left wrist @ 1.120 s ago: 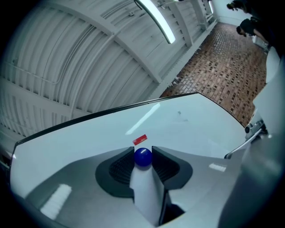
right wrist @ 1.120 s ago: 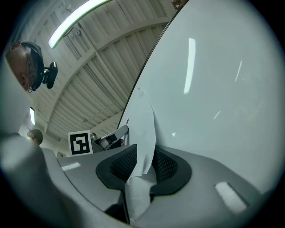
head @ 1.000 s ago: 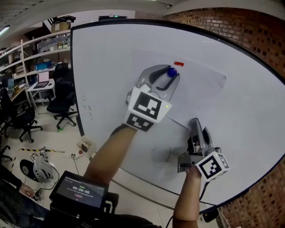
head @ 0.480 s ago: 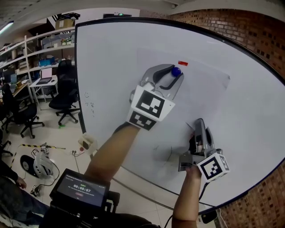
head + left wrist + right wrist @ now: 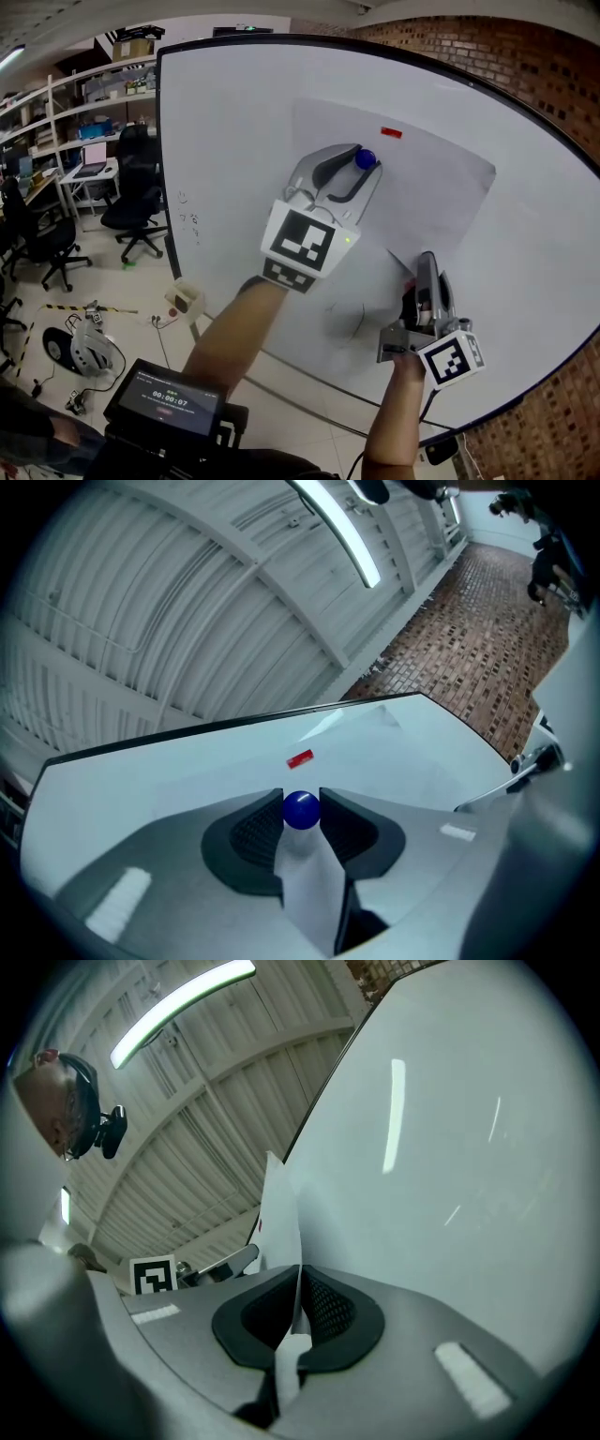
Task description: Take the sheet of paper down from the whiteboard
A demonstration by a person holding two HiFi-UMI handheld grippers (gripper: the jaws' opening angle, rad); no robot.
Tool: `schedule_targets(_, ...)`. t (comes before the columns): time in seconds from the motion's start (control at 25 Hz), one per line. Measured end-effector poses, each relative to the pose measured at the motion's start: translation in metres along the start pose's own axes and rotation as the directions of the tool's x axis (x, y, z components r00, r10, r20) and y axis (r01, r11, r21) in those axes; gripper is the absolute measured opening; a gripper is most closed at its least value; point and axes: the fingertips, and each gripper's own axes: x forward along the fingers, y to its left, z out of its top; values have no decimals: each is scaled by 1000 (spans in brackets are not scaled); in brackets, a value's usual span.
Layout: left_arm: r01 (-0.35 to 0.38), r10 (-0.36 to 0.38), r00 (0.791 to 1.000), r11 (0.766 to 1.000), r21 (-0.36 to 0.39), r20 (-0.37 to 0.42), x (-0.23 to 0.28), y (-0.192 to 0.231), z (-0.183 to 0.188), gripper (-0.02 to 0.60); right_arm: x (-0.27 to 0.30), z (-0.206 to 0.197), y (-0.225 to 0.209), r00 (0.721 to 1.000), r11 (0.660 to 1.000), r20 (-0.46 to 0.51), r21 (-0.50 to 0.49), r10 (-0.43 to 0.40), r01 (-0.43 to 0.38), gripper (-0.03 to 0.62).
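A white sheet of paper point(image 5: 427, 187) hangs on the whiteboard point(image 5: 234, 122), with a small red magnet point(image 5: 391, 132) at its top edge. My left gripper point(image 5: 362, 161) is shut on a blue ball-shaped magnet point(image 5: 365, 159) near the sheet's upper left. In the left gripper view the blue magnet point(image 5: 301, 810) sits between both pads, and the red magnet point(image 5: 300, 758) lies just beyond. My right gripper point(image 5: 427, 267) is shut on the sheet's lower edge. In the right gripper view the paper point(image 5: 281, 1222) rises edge-on out of the closed jaws, bent away from the board.
A brick wall point(image 5: 525, 66) borders the whiteboard on the right. Office chairs point(image 5: 131, 202), desks and shelves point(image 5: 89, 103) fill the room to the left. A timer screen point(image 5: 164, 401) sits low in front of me.
The right gripper's jaws have closed on the paper's lower edge. The sheet's lower part now stands off the board. The left gripper still holds the blue magnet.
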Motion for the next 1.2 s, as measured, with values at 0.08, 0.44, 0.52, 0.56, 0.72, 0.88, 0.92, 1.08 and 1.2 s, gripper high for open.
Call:
schedule_targets(0.08, -8, 8, 1000, 1000, -22, 4, -14, 1, 3, 121, -4, 3, 7, 1000, 999, -2, -37, -5, 5, 12)
schedule_targets(0.44, -27, 17, 999, 975, -221, -48, -90, 6, -58, 121, -42, -39, 19, 990, 978, -48, -168, -132, 123, 12)
schedule_targets(0.52, -25, 10, 998, 965, -261, -62, -104, 1, -69, 121, -53, -50, 21, 983, 969, -74, -195, -166, 149, 12)
schedule_targets(0.56, -28, 8, 997, 961, -277, -71, -111, -2, -73, 121, -58, -54, 22, 980, 966, -89, -205, -179, 157, 12)
schedule_targets(0.72, -51, 14, 992, 952, -301, -125, -133, -10, -85, 121, -75, -68, 29, 968, 959, -146, -231, -203, 167, 12)
schedule_targets(0.88, -97, 44, 982, 950, -297, -181, -158, -26, -97, 121, -96, -87, 29, 958, 965, -204, -212, -200, 156, 12)
schedule_targets(0.92, -113, 54, 978, 948, -297, -201, -166, -32, -101, 121, -102, -91, 29, 957, 967, -216, -204, -194, 150, 12)
schedule_targets(1.08, -185, 105, 955, 942, -281, -278, -198, -70, -111, 121, -138, -97, 30, 950, 974, -256, -180, -178, 134, 12)
schedule_targets(1.2, -239, 150, 935, 936, -259, -322, -218, -102, -114, 121, -166, -99, 27, 943, 972, -276, -189, -186, 136, 12)
